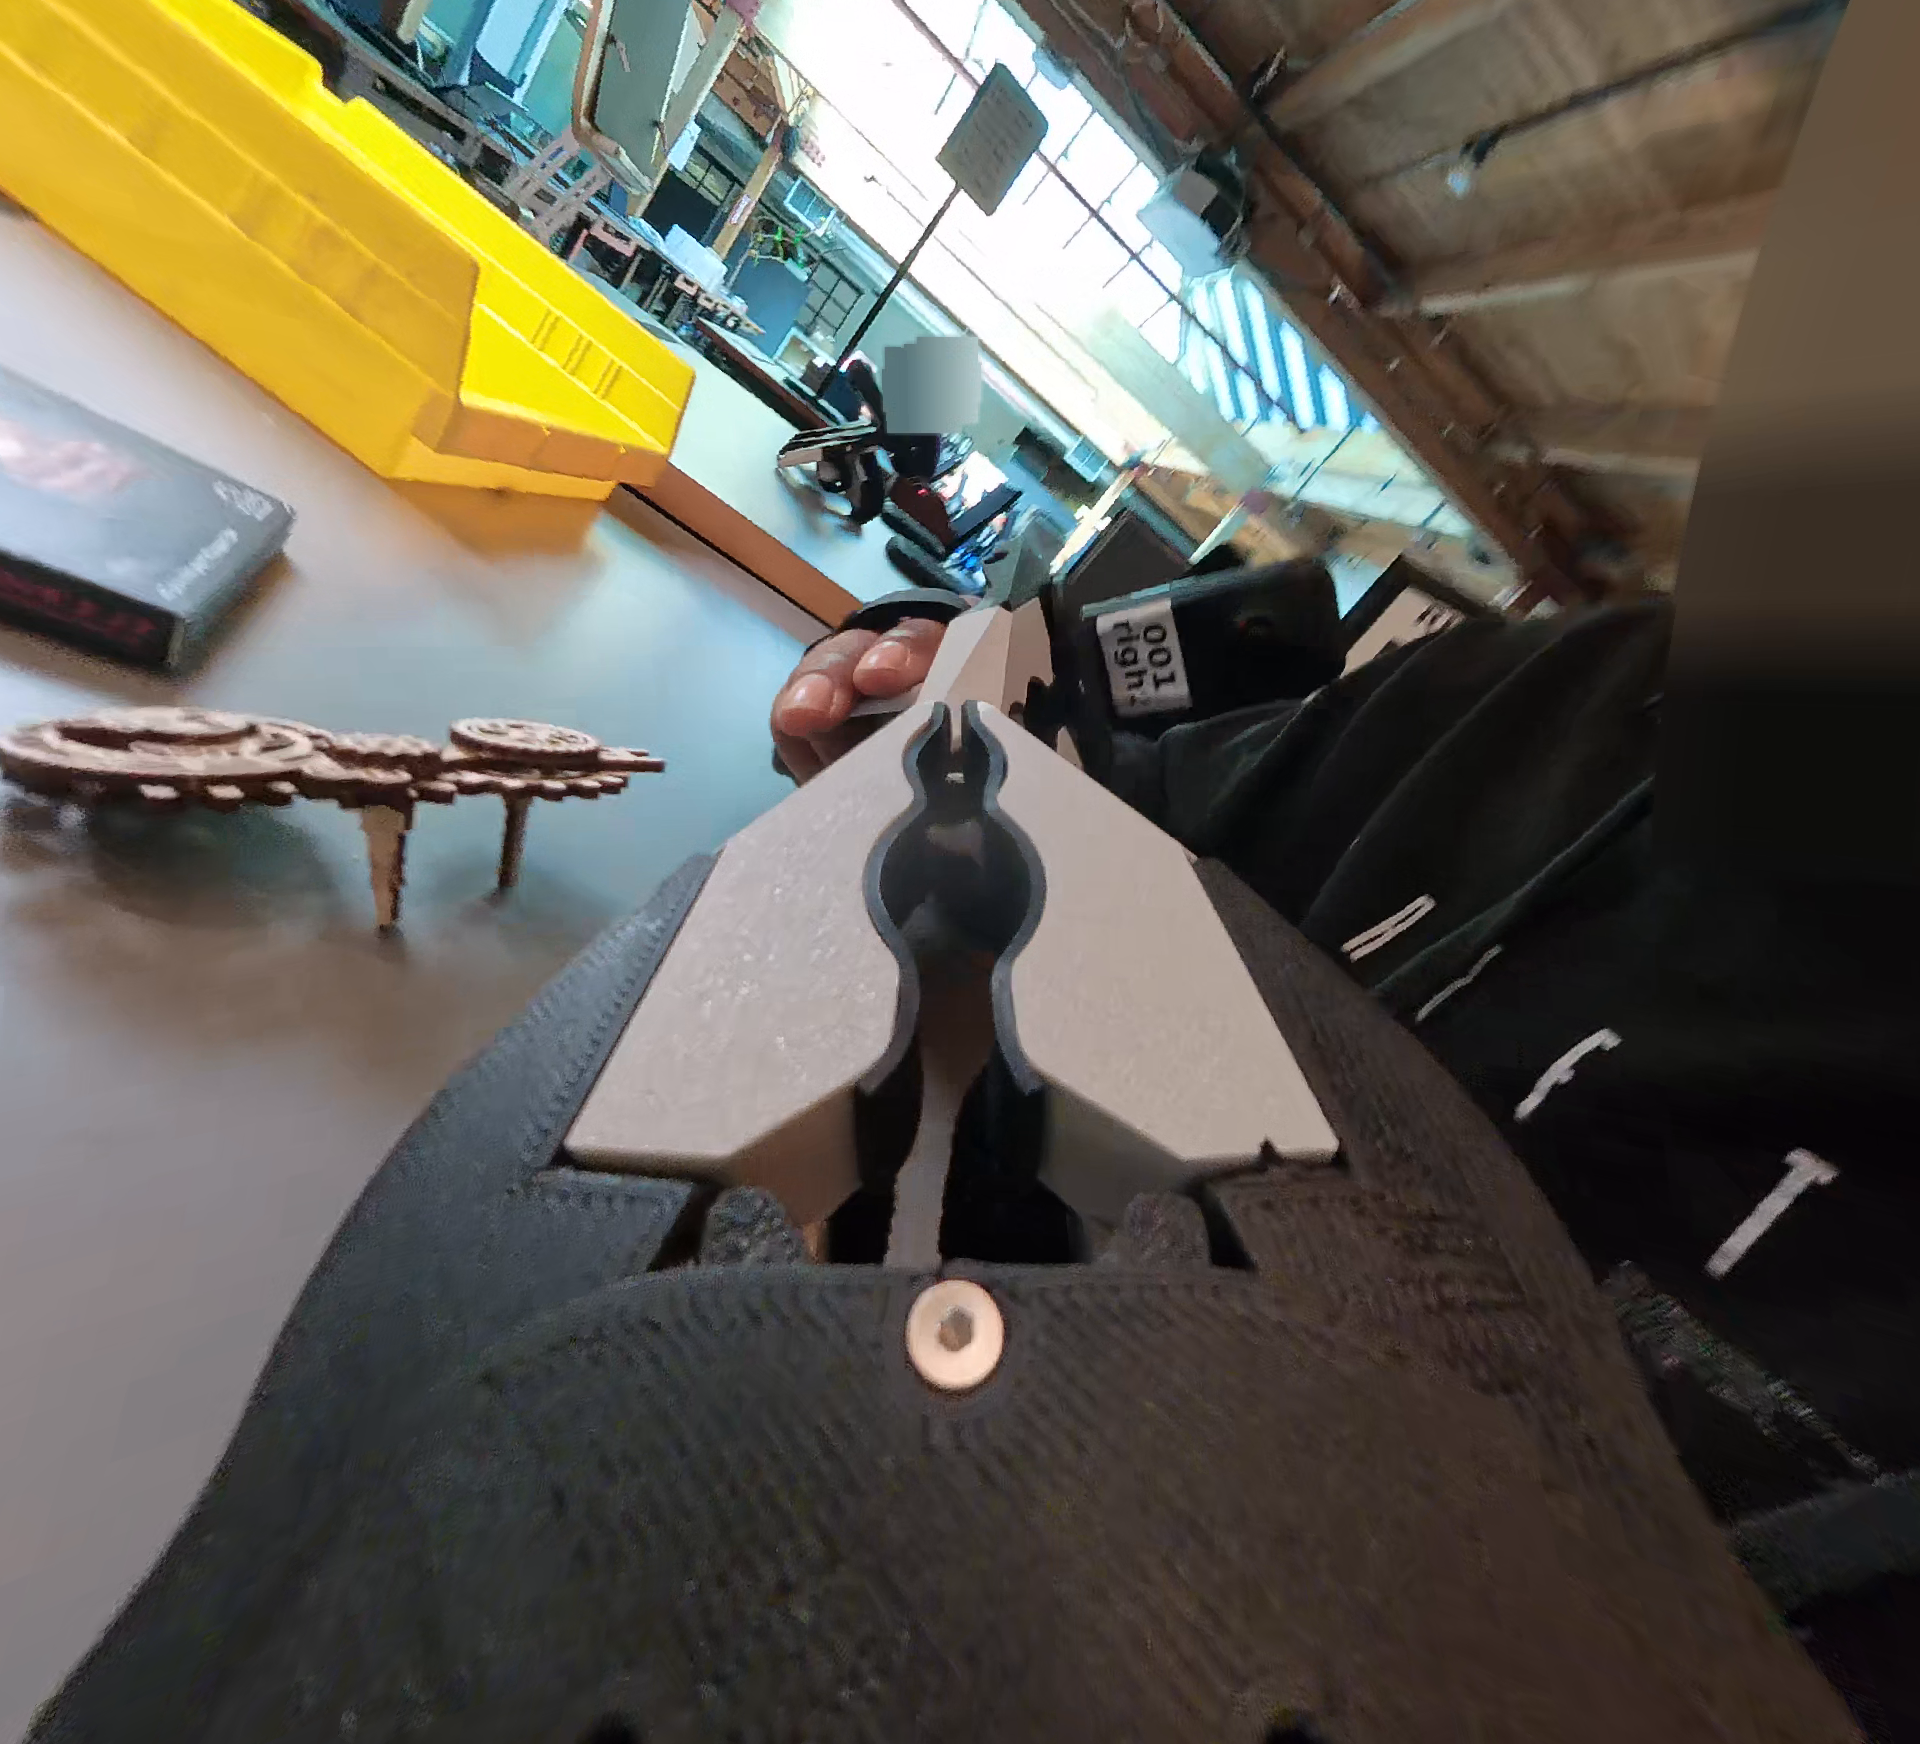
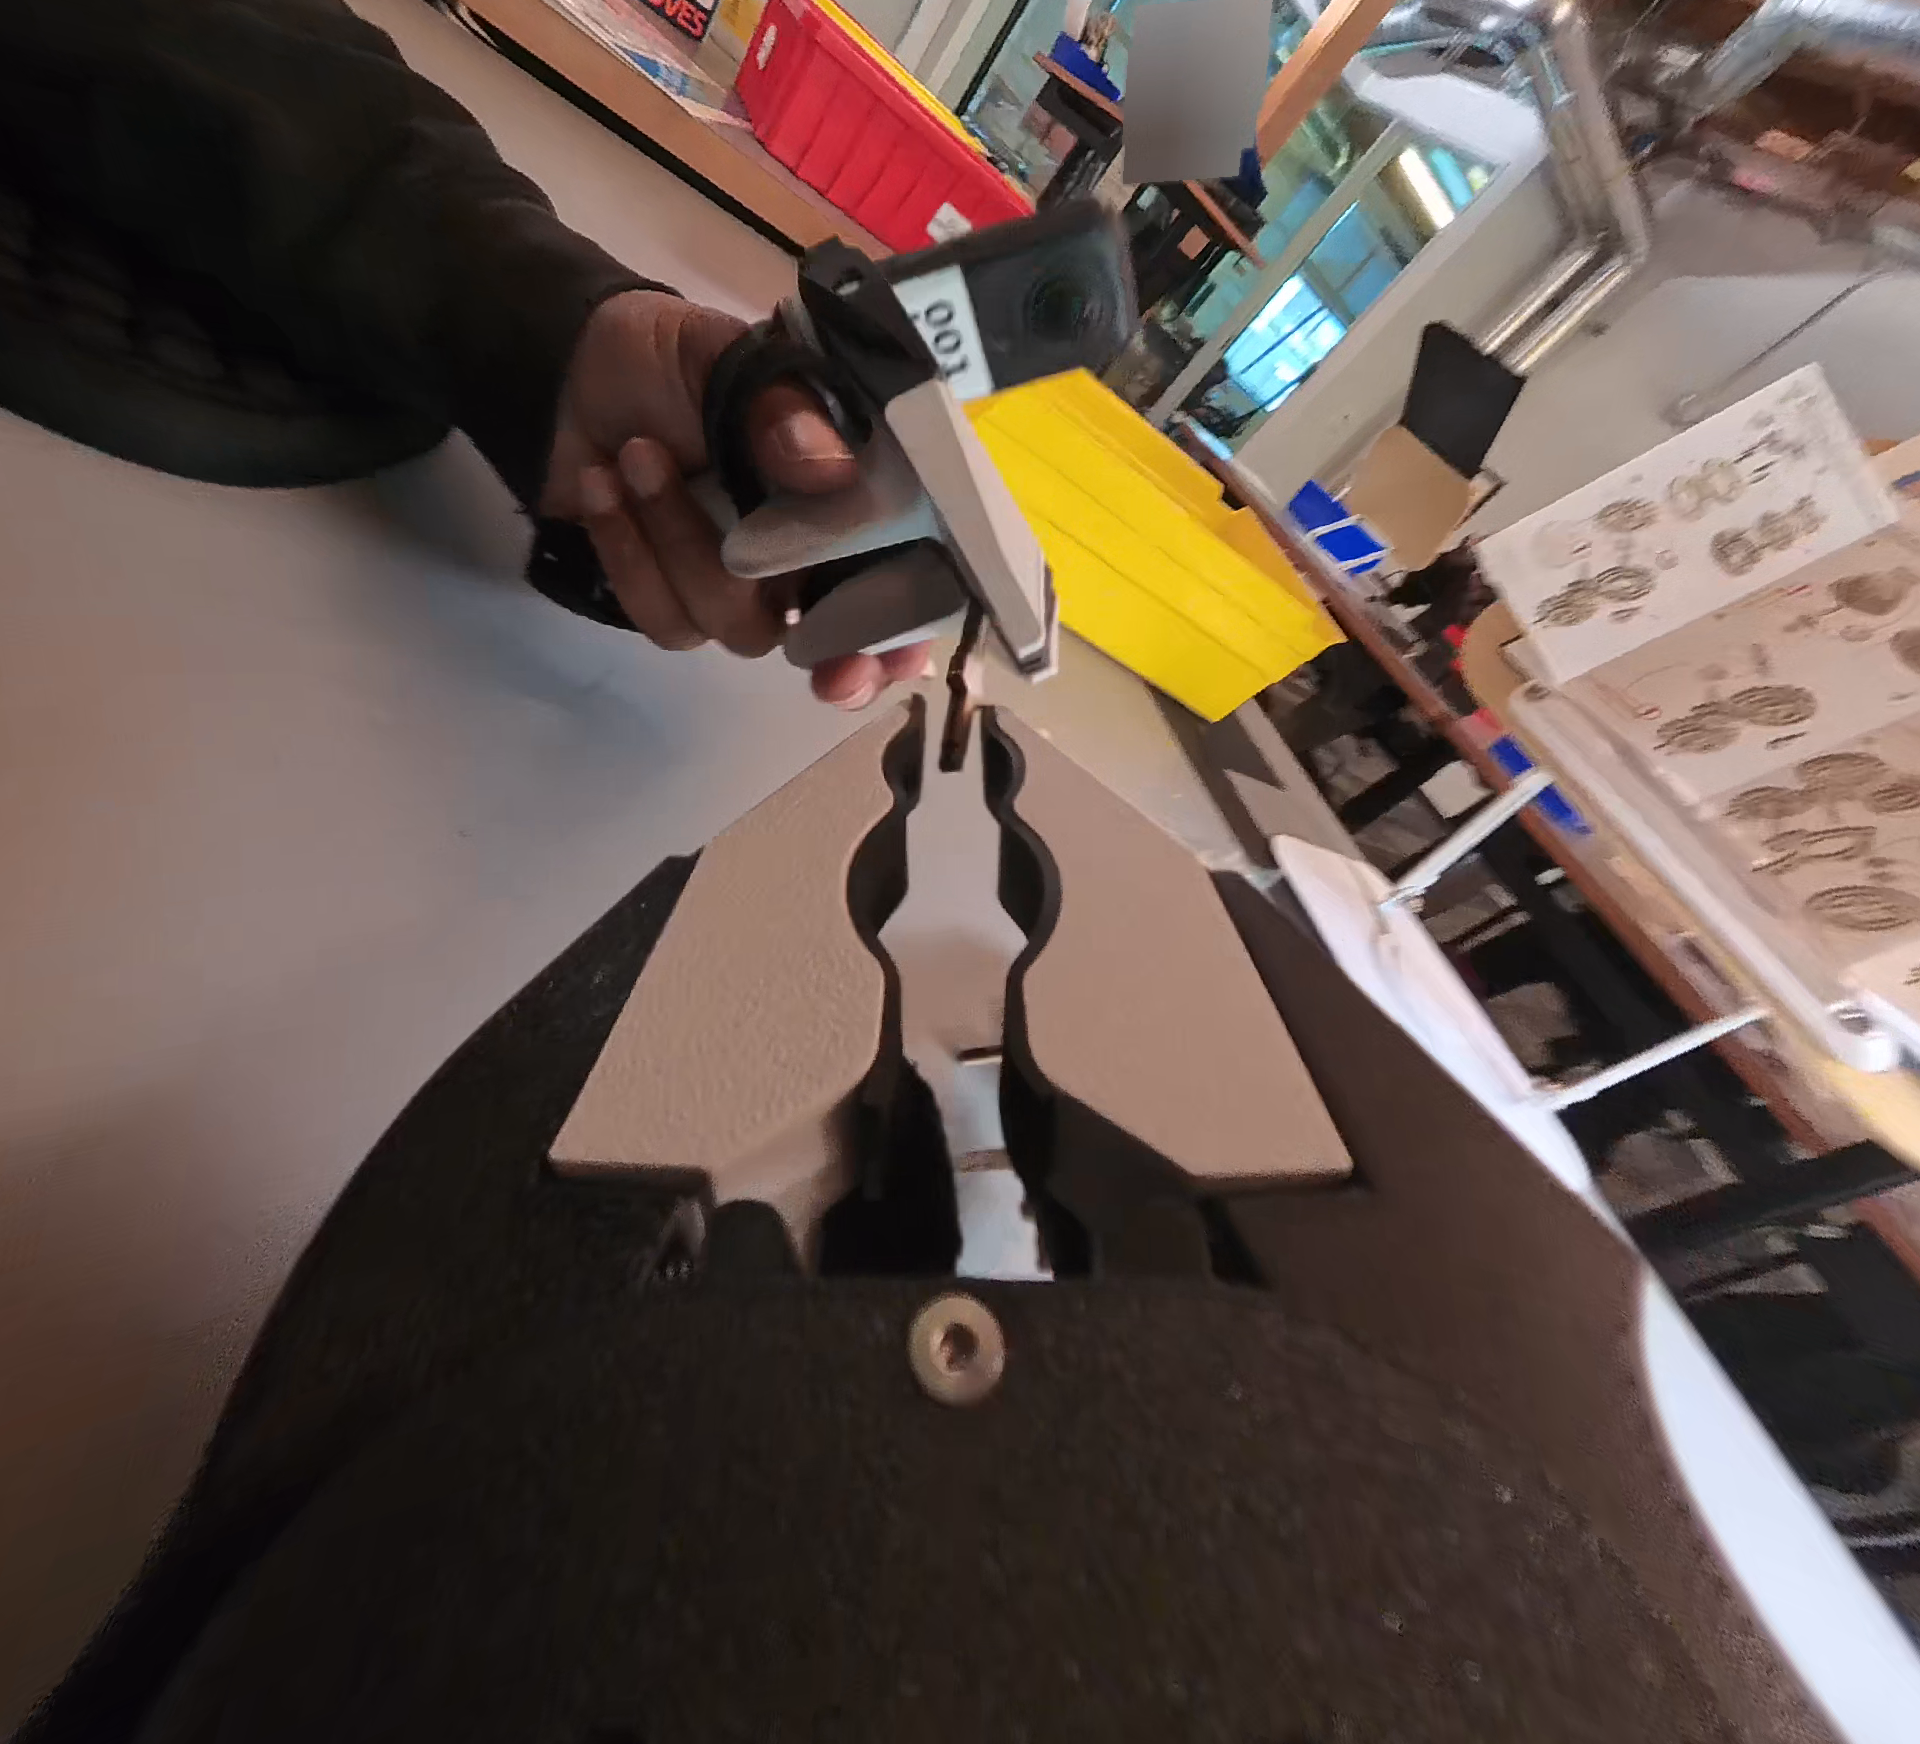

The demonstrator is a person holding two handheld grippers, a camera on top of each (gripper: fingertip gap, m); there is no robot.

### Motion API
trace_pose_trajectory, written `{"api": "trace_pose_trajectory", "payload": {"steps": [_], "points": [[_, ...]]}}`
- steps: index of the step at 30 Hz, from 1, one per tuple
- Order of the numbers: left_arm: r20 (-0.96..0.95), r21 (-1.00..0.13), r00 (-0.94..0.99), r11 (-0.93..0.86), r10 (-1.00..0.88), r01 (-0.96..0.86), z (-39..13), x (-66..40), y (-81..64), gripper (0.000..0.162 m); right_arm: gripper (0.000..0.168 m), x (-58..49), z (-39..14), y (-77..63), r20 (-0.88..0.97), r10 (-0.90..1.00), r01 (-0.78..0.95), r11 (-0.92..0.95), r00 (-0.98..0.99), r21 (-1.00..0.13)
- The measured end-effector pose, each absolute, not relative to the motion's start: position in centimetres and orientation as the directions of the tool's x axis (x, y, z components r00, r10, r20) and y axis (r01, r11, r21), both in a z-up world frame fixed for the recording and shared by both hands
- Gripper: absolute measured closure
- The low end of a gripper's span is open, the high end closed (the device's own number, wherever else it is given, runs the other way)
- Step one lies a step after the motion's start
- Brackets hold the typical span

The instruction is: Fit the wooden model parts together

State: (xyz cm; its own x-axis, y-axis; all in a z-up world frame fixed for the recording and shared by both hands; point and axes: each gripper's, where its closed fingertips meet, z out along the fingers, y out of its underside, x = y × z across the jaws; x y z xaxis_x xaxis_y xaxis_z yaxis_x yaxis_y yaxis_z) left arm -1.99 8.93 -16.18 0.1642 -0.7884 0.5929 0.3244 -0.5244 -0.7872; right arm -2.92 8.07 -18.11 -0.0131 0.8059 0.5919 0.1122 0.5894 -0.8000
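Observation:
A brown wooden gear assembly (image 1: 312, 754) stands on thin legs on the grey table (image 1: 260, 1123), to the left of my left gripper (image 1: 958, 715). The left gripper is shut on a small dark wooden part (image 2: 954, 738), which hangs down from its fingers in the right wrist view. The left gripper (image 2: 1029, 660) is held above the table there by a hand (image 2: 665, 499). My right gripper (image 2: 951, 723) is narrowly open, with the lower end of the part between its fingertips. The part looks thinner than that gap.
Stacked yellow bins (image 1: 312, 240) stand behind the gear assembly and also show in the right wrist view (image 2: 1143, 531). A black box (image 1: 125, 541) lies at the left. Pale sheets of cut wooden parts (image 2: 1714, 655) lie on the right. A red bin (image 2: 862, 125) sits far back. Both grippers' tips are close together, under 4 cm apart.

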Motion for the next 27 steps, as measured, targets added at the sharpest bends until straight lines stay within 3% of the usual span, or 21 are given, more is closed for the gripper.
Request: {"api": "trace_pose_trajectory", "payload": {"steps": [6, 9, 11, 20, 27], "points": [[0.251, -0.968, 0.329, -0.228, -0.910, 0.107, -16.8, -2.2, 8.0, 0.162, 0.134, -2.8, -19.8, 7.1, 0.228, 0.957, 0.179, 0.260, -0.181, -0.949], [0.148, -0.989, 0.326, -0.148, -0.934, 0.024, -17.4, -1.6, 7.2, 0.162, 0.147, -2.8, -20.4, 6.9, 0.084, 0.974, 0.239, 0.135, -0.211, -0.962], [0.123, -0.992, 0.312, -0.126, -0.942, 0.009, -17.4, -1.2, 6.8, 0.162, 0.167, -2.7, -20.9, 6.8, 0.086, 0.972, 0.266, 0.145, -0.221, -0.953], [0.133, -0.990, 0.331, -0.143, -0.934, -0.006, -17.8, -1.5, 7.1, 0.162, 0.168, -2.6, -20.5, 6.8, 0.028, 0.973, 0.259, 0.089, -0.230, -0.962], [0.209, -0.967, 0.530, -0.256, -0.822, -0.017, -19.7, -3.9, 10.7, 0.156, 0.168, -2.4, -22.8, 10.8, 0.101, 0.995, 0.431, 0.097, -0.013, -0.897]]}}
